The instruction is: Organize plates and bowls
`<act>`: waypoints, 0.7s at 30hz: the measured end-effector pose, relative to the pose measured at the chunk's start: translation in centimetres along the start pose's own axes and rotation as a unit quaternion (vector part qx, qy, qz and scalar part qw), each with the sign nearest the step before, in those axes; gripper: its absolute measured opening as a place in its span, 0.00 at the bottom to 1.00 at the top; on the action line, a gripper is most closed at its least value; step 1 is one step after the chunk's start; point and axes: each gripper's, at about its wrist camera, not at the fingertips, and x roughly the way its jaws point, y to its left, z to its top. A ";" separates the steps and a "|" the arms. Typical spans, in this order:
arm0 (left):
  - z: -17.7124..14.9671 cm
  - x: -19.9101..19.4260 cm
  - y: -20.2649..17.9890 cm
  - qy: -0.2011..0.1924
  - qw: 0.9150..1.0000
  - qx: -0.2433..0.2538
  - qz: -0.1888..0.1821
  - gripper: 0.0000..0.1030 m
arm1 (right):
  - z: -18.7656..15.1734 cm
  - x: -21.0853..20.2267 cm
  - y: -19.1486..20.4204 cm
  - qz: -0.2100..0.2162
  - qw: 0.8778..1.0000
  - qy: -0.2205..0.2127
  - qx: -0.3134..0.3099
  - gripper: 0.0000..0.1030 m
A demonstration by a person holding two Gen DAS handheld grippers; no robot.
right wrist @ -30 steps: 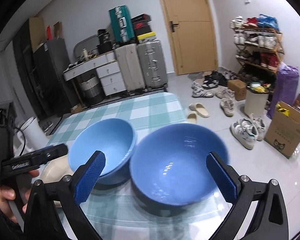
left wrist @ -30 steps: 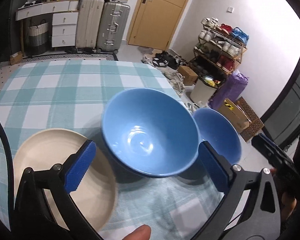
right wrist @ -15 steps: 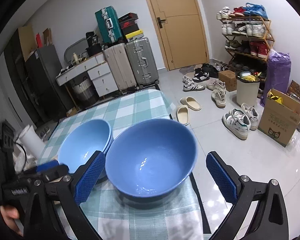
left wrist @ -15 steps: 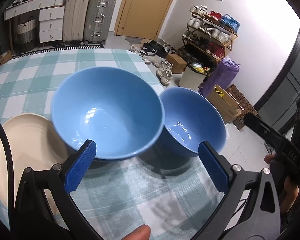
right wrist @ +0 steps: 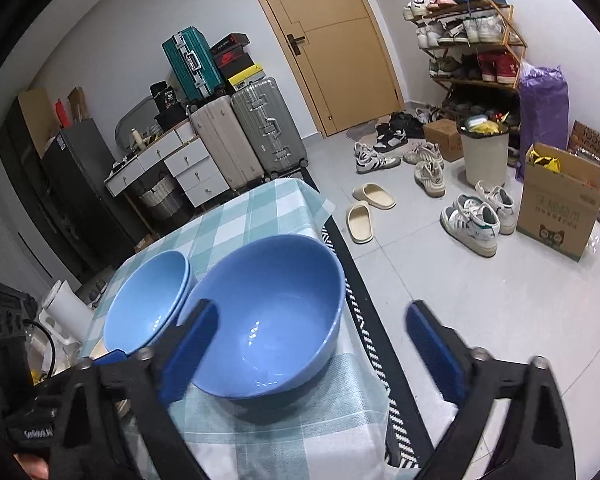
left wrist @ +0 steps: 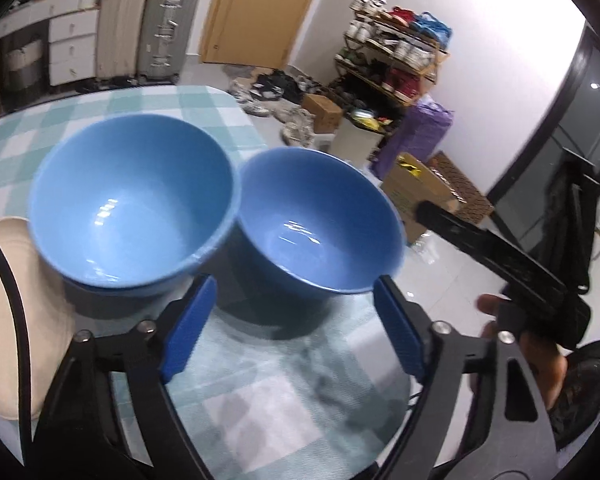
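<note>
Two blue bowls stand side by side on the checked tablecloth (left wrist: pixel 260 408). In the left wrist view the larger-looking bowl (left wrist: pixel 132 204) is at left and the second bowl (left wrist: pixel 320 228) at right, near the table's right edge. A cream plate (left wrist: pixel 4 320) lies at far left, partly under the left bowl's side. My left gripper (left wrist: pixel 292 328) is open and empty just short of the right bowl. In the right wrist view the near bowl (right wrist: pixel 272 320) and the far bowl (right wrist: pixel 148 304) show. My right gripper (right wrist: pixel 312 344) is open and empty; its left finger overlaps the near bowl's rim.
The table's right edge drops to a tiled floor with shoes (right wrist: pixel 476 216), slippers (right wrist: pixel 360 220), a cardboard box (right wrist: pixel 560 208) and a bin (right wrist: pixel 484 152). Suitcases (right wrist: pixel 244 136), drawers and a door stand behind. The right gripper's handle (left wrist: pixel 500 260) shows at right.
The left gripper has swung right, from facing the left bowl to facing the right bowl. The right gripper has pulled back and turned right, so its bowl sits left of centre.
</note>
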 end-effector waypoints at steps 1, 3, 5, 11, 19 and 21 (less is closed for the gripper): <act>-0.1 0.3 -0.3 0.001 1.000 0.001 -0.002 0.67 | 0.0 0.2 -0.2 -0.002 1.000 0.002 0.002 0.80; -0.1 1.2 -0.7 0.003 1.000 -0.002 0.004 0.64 | -0.1 0.4 -0.5 0.002 1.000 0.001 0.007 0.78; -0.1 1.9 -0.8 0.004 1.000 -0.013 0.007 0.62 | -0.2 0.6 -0.7 0.004 1.000 0.000 0.010 0.74; 0.4 4.1 -0.4 0.001 0.999 -0.032 0.025 0.61 | -0.7 2.0 -1.0 0.004 1.000 0.005 0.007 0.57; 1.0 6.1 0.8 -0.003 0.998 -0.040 0.041 0.59 | -1.6 4.0 -1.7 0.014 1.000 0.003 0.017 0.47; 1.1 6.5 1.0 -0.004 0.998 -0.044 0.041 0.57 | -1.6 4.2 -1.8 0.014 1.000 0.002 0.019 0.44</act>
